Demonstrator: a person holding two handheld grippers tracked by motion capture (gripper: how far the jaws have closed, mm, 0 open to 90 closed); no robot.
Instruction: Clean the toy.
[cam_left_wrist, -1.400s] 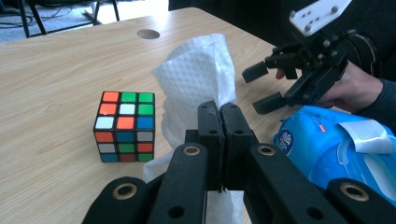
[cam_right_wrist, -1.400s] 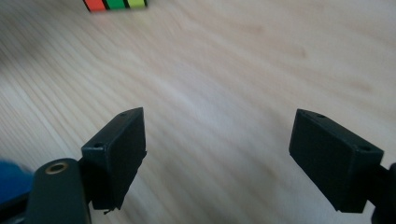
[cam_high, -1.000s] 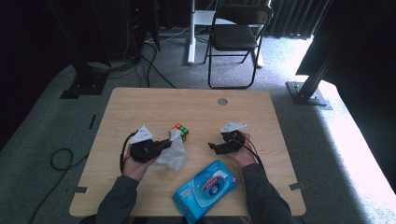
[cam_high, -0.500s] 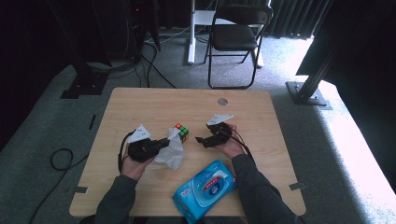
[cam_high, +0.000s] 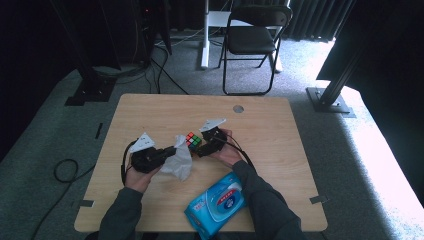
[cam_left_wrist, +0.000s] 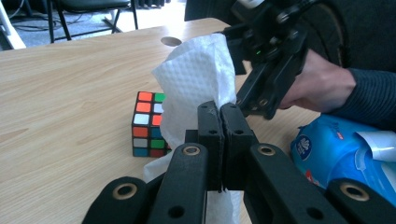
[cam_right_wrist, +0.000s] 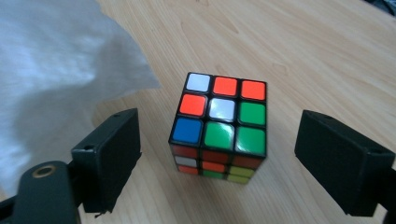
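A scrambled puzzle cube (cam_high: 193, 140) (cam_left_wrist: 147, 123) (cam_right_wrist: 219, 126) rests on the wooden table (cam_high: 300, 150) near its middle. My left gripper (cam_high: 172, 150) (cam_left_wrist: 220, 112) is shut on a white paper wipe (cam_high: 179, 159) (cam_left_wrist: 196, 88), which stands up beside the cube and hangs below the jaws. My right gripper (cam_high: 200, 149) (cam_right_wrist: 219, 140) is open, one jaw on each side of the cube with a gap on both sides. Its jaws have just been opening wider, and the cube between them is untouched. The wipe (cam_right_wrist: 51, 70) lies just left of the cube in the right gripper view.
A blue packet of wipes (cam_high: 217, 202) (cam_left_wrist: 336, 149) lies near the table's front edge, between my forearms. A round cable hole (cam_high: 238, 108) sits at the table's far side. A folding chair (cam_high: 252, 40) stands beyond the table.
My right gripper has moved left across the table and now straddles the cube. The left gripper still holds the wipe in the same place.
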